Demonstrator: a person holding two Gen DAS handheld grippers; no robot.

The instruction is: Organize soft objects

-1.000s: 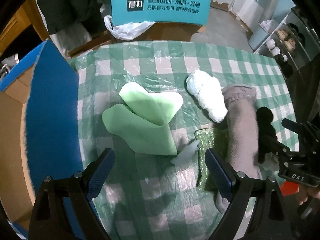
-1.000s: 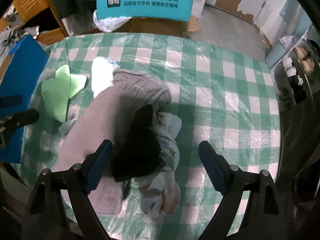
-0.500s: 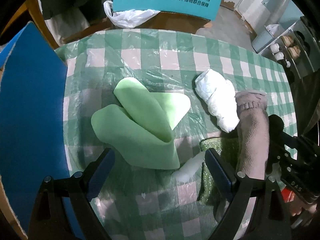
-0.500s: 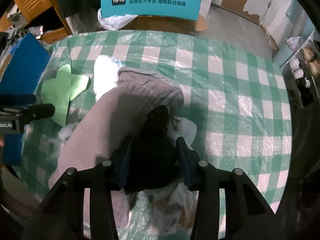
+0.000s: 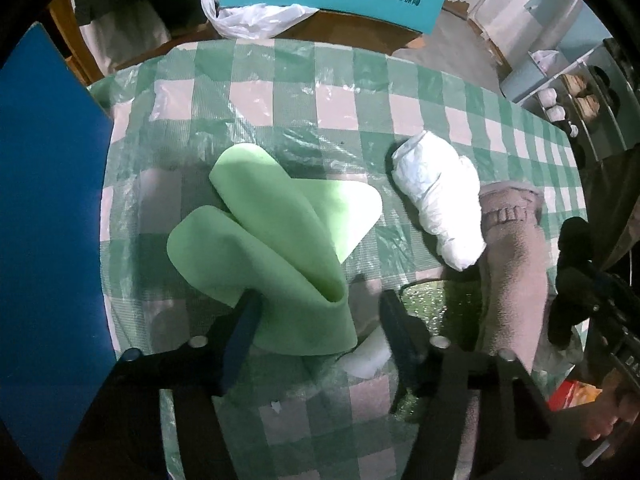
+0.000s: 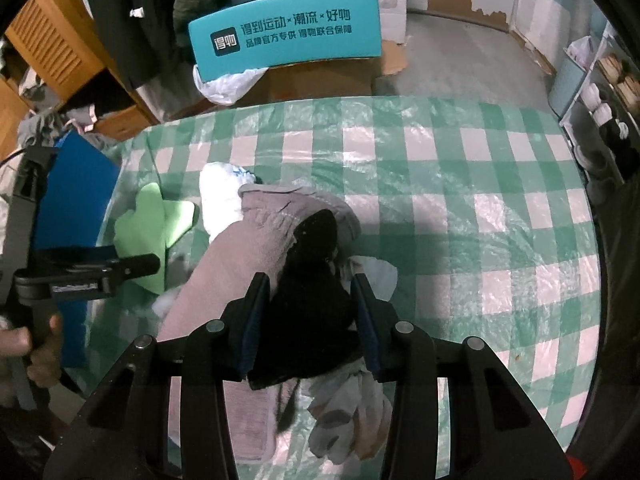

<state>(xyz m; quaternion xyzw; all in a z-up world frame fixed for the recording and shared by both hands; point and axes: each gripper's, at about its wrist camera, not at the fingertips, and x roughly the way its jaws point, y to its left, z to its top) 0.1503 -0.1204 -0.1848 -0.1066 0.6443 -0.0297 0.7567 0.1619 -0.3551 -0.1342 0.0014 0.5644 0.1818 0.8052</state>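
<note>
A folded light green cloth [image 5: 276, 252] lies on the checked tablecloth [image 5: 280, 92]. My left gripper [image 5: 316, 316] is closing around its near end, with both pads touching the fabric. A white bundle [image 5: 438, 196] lies to the right, beside a long grey-pink cloth [image 5: 510, 272] and a glittery green cloth [image 5: 444, 300]. My right gripper [image 6: 310, 308] is shut on a black sock [image 6: 312, 300] that lies on the grey-pink cloth [image 6: 244, 256]. A pale grey cloth [image 6: 352, 412] lies under the right gripper.
A blue box [image 5: 44, 240] stands at the table's left edge. A teal chair back [image 6: 284, 32] with a white plastic bag [image 6: 228, 84] is behind the table. Shelves [image 6: 600, 92] stand at the far right. A small white scrap [image 5: 368, 356] lies near the left gripper.
My left gripper moved forward and narrowed its jaws onto the green cloth. My right gripper closed on the black sock and has lifted it a little.
</note>
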